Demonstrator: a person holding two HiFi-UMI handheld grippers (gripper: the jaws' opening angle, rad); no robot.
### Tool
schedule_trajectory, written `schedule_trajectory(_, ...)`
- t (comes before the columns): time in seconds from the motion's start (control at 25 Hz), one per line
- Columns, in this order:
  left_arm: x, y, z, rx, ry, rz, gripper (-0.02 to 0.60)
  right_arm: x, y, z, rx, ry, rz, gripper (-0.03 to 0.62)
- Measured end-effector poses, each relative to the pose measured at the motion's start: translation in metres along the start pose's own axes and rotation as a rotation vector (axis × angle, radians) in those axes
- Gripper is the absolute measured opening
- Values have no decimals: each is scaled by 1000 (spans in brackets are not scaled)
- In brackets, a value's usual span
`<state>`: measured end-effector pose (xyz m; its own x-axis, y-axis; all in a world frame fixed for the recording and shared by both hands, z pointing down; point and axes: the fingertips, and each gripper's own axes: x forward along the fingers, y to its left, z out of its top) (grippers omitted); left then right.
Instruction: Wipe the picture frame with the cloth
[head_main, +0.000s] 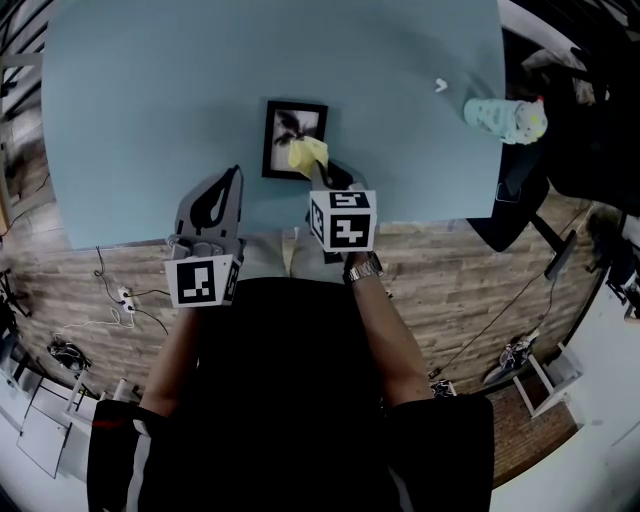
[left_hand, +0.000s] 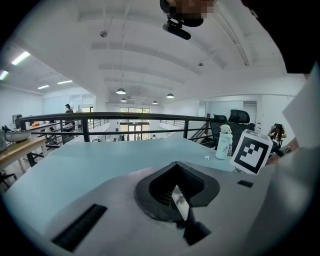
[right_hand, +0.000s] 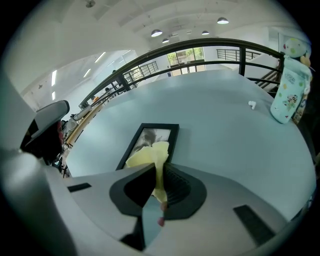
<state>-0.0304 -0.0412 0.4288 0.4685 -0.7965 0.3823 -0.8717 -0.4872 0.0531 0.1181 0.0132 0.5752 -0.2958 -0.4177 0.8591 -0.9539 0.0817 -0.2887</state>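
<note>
A black picture frame (head_main: 294, 138) holding a dark photo lies flat on the teal table (head_main: 150, 90). My right gripper (head_main: 324, 172) is shut on a yellow cloth (head_main: 308, 154), which hangs onto the frame's near right corner. In the right gripper view the cloth (right_hand: 150, 154) sticks out between the jaws of that gripper (right_hand: 158, 169) and covers the near end of the frame (right_hand: 161, 131). My left gripper (head_main: 235, 180) is shut and holds nothing. It hovers over the table's near edge, left of the frame, and its own view (left_hand: 176, 172) shows only bare tabletop ahead.
A pale patterned bottle (head_main: 505, 118) stands at the table's far right, also seen as the bottle (right_hand: 289, 95). A small white object (head_main: 440, 85) lies near it. A black office chair (head_main: 520, 200) stands off the table's right side. Wooden floor with cables lies below.
</note>
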Motion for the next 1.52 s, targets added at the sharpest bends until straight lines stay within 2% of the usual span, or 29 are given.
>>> schedule_trajectory(0.28,-5,-5,-2,9,-4,-1,0,-16,-4,4,24,-38,-11,36)
schedule_trajectory(0.56,-12,-2,1,10,-14,23,0,-26,18,16,-13,-77,36,36)
schedule_trajectory(1.12,-21,10,-4,-7,-3,54,0,-2,71,6,-102,-13,137,36)
schedule_trajectory(1.36,-17,16,-7,-12,14,52,0,10,77,-3,-106,29,143,36)
schedule_trajectory(1.52,-11,14,-4,-18,-5,29,0,14,72,-6,-90,32,133,36)
